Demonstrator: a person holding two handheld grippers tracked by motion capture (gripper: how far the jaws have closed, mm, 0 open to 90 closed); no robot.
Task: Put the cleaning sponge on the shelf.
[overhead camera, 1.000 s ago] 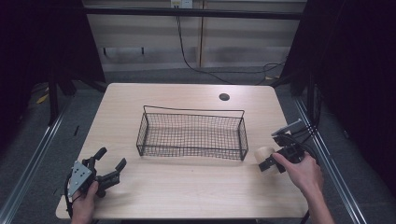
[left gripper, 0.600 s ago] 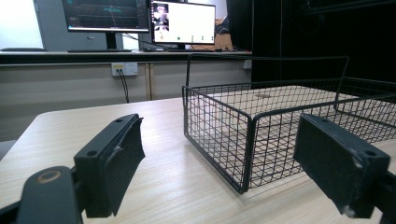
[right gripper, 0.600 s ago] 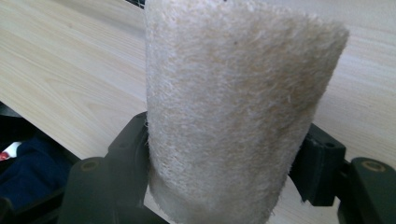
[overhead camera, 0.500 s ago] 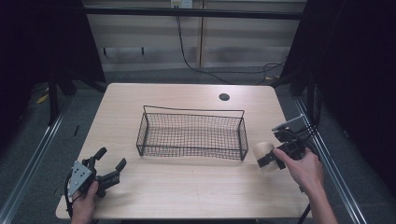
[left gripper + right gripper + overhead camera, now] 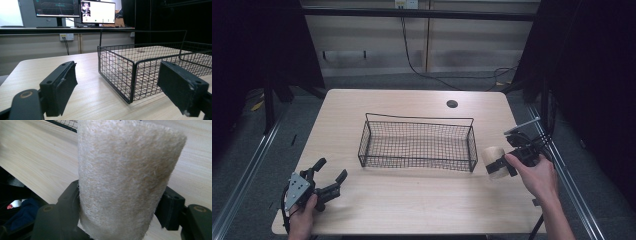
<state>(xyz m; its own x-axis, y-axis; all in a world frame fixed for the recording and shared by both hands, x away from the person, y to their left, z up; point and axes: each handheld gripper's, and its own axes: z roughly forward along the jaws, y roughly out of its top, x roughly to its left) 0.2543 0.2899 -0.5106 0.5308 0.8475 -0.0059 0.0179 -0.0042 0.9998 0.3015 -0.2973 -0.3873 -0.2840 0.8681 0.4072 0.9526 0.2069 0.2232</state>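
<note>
Your right gripper (image 5: 498, 166) is clamped on a pale fuzzy roll (image 5: 493, 161), one jaw pressing each side of it, just off the right end of the wire basket (image 5: 417, 145) and above the table (image 5: 412, 200). Between roll and basket only a narrow gap shows; the table's right edge lies close behind your right hand (image 5: 534, 175). In the right gripper view the roll (image 5: 125, 180) blocks most of the frame, so the jaw tips are hidden and the basket is cut to a sliver at the top. Your left gripper (image 5: 328, 178) sits near the front left corner, jaws spread wide with nothing between them, with open tabletop between it and the basket (image 5: 140, 67). Your left hand (image 5: 302, 220) is cut off at the bottom edge
</note>
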